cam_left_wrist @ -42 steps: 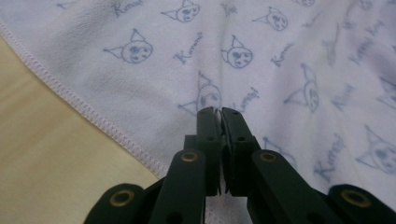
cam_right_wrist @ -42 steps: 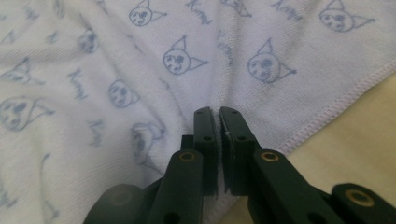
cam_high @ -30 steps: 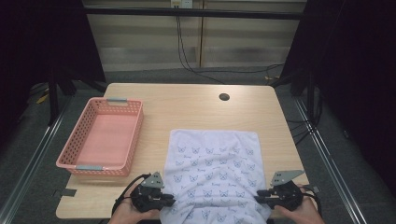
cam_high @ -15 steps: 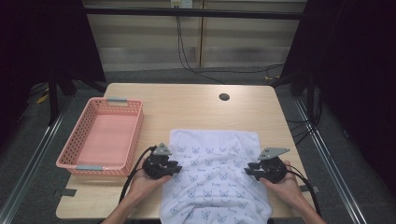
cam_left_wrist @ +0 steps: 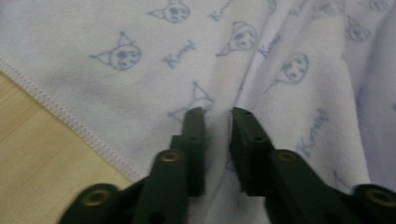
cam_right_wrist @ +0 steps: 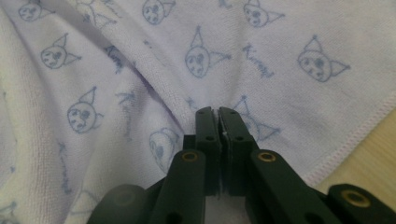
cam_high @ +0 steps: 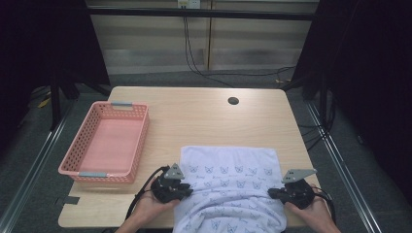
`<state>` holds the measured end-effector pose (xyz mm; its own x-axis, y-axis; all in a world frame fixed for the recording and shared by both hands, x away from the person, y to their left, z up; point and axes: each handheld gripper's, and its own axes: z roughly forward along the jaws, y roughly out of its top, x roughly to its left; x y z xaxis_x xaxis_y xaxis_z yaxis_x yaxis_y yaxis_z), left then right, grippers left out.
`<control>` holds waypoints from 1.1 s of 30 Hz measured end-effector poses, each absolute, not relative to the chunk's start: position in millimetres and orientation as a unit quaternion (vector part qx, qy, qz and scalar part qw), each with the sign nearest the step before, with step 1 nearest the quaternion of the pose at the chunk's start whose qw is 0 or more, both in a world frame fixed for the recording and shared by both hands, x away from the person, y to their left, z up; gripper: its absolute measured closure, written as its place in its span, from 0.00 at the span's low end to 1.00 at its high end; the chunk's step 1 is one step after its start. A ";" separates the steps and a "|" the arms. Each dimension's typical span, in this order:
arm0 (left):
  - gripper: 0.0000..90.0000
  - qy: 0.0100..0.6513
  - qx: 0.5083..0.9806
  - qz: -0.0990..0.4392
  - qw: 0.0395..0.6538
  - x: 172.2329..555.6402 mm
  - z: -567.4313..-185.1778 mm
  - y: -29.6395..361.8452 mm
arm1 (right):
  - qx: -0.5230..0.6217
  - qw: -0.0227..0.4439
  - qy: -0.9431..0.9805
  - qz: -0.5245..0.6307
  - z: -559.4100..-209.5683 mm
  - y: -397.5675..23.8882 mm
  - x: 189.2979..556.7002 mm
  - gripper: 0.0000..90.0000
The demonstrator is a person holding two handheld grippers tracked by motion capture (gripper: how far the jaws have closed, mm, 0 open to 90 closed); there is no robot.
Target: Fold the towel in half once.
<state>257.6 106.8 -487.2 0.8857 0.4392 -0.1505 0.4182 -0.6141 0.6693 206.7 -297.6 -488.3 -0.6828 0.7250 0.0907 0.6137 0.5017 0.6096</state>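
Observation:
A white towel printed with blue cat faces lies on the near half of the wooden table, bunched into a hump at the front edge. My left gripper sits at its left edge. In the left gripper view a raised fold of towel fills the narrow gap between its jaws, which have just been opening a little. My right gripper is at the towel's right edge. In the right gripper view its jaws have just been closing and now pinch a thin layer of towel.
A pink plastic basket stands empty at the table's left side, just beyond my left hand. A small dark hole sits in the far tabletop. Bare wood stretches beyond the towel. Dark curtains and cables lie behind the table.
Both grippers went from the front edge forward along the towel's sides, then drew back a little towards the person. The towel's far edge came nearer and its front part bunched up.

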 end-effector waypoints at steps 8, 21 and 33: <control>0.61 0.300 0.851 0.022 0.430 304.2 -473.0 107.9 | 0.424 0.144 0.823 0.350 -476.8 -315.1 249.1 0.68; 0.52 0.348 0.832 0.040 0.430 352.9 -490.0 105.9 | 0.468 0.173 0.803 0.326 -502.6 -329.6 339.8 0.52; 0.50 0.374 0.822 0.054 0.426 369.4 -497.2 104.1 | 0.451 0.138 0.811 0.346 -501.8 -325.1 333.8 0.95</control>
<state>369.4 104.1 -497.2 0.7150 0.6603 -0.2295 0.5680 -0.3574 0.7414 333.8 -325.1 -501.8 -0.5558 0.8266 0.0886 0.6357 0.3539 0.6861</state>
